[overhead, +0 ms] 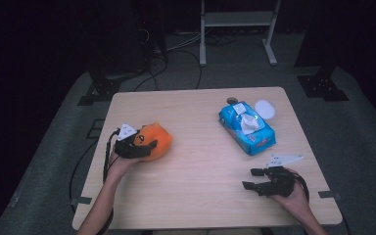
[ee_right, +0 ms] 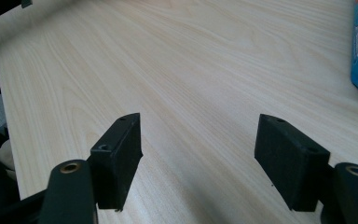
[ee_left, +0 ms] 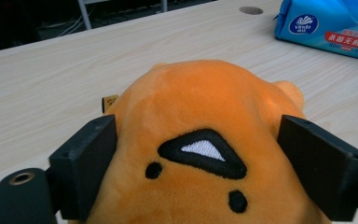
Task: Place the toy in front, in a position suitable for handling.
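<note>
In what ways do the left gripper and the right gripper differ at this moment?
The left gripper has the orange plush toy between its jaws, both pads against the plush; the right gripper is open with nothing between its jaws. The left sits beside the table's left edge, the right close to its front right corner. Both are black and hand-held.

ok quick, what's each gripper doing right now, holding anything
left tongs: closed on the orange plush toy, pads pressing its sides.
right tongs: open, holding nothing, over the bare table.
</note>
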Demonstrator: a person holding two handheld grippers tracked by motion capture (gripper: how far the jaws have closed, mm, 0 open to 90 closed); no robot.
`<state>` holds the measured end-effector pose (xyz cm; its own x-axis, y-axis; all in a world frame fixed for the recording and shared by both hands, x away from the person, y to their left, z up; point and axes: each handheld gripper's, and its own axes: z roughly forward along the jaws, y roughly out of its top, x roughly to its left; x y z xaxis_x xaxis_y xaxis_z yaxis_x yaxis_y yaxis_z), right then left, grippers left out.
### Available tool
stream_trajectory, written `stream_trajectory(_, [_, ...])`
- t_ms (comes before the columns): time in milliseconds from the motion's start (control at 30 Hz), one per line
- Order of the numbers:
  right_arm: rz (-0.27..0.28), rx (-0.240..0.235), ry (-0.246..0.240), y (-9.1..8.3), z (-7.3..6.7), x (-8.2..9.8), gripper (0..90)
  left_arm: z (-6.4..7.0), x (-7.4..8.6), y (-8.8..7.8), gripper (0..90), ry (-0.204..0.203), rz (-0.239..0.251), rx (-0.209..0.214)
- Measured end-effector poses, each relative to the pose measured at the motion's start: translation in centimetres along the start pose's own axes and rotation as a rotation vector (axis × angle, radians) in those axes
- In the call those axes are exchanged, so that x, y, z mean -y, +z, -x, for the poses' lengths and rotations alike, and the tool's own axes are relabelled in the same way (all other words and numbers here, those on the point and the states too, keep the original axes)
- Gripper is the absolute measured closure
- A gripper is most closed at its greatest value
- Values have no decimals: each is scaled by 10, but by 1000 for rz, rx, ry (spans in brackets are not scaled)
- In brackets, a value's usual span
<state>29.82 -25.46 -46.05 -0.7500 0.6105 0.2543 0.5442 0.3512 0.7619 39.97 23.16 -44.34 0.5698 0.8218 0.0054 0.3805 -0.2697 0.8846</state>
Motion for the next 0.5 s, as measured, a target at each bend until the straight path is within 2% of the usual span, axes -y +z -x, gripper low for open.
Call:
stream_trajectory(67, [1, 0, 2, 0, 0, 0, 306, 0, -1, -1, 203, 1, -6, -1])
stream_trajectory(167, [-2, -2, 1, 0, 0, 0, 306, -1, -2, -1, 209, -4, -8, -5])
stream_trajectory(267, [-2, -3, 0, 0, 0, 0, 306, -1, -3, -1, 255, -6, -12, -5])
stream_trajectory(433, [-2, -3, 1, 0, 0, 0, 306, -3, -6, -2, 319, -35, -22, -16])
stream_trajectory(500, [-1, -5, 3, 0, 0, 0, 306, -3, -7, -2, 347, -33, -21, -20])
